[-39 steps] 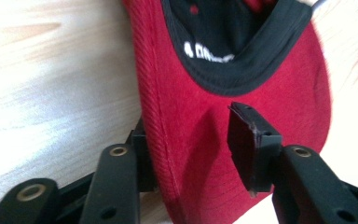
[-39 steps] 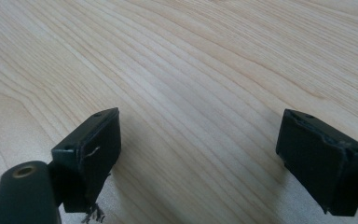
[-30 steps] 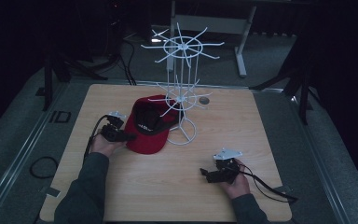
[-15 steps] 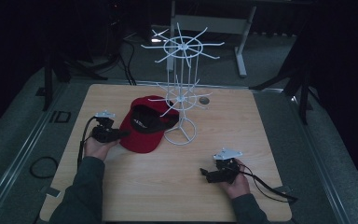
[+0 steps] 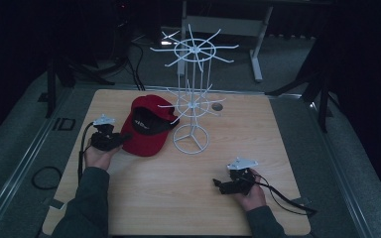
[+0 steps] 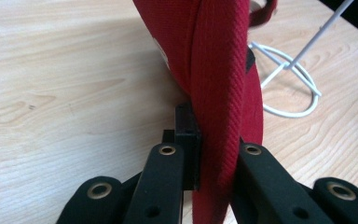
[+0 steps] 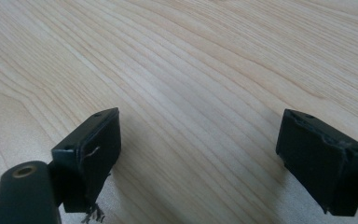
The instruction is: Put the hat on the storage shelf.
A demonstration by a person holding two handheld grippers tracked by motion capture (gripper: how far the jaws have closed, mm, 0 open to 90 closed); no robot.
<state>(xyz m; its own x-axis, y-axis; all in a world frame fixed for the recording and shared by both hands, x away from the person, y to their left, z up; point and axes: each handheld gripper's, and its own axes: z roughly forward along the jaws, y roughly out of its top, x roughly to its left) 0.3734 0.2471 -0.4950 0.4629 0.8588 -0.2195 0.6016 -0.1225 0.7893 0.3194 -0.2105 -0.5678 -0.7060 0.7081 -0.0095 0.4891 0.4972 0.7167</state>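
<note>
A red cap lies on the wooden table, just left of the white wire rack. My left gripper is at the cap's left edge and is shut on it. In the left gripper view the cap's red fabric edge stands upright, pinched between the two black jaws of the left gripper, with the rack's round base behind. My right gripper rests low at the front right of the table. Its own view shows the right gripper open over bare wood.
The rack has long wire arms spreading from two rings, the lower ring reaching over the cap's right side. A small dark hole is set in the table behind the rack. Cables trail from both grippers, and dark floor surrounds the table.
The left hand has shifted left and slightly up, and the cap has slid left with it, away from the rack's base. The right hand has stayed put.
</note>
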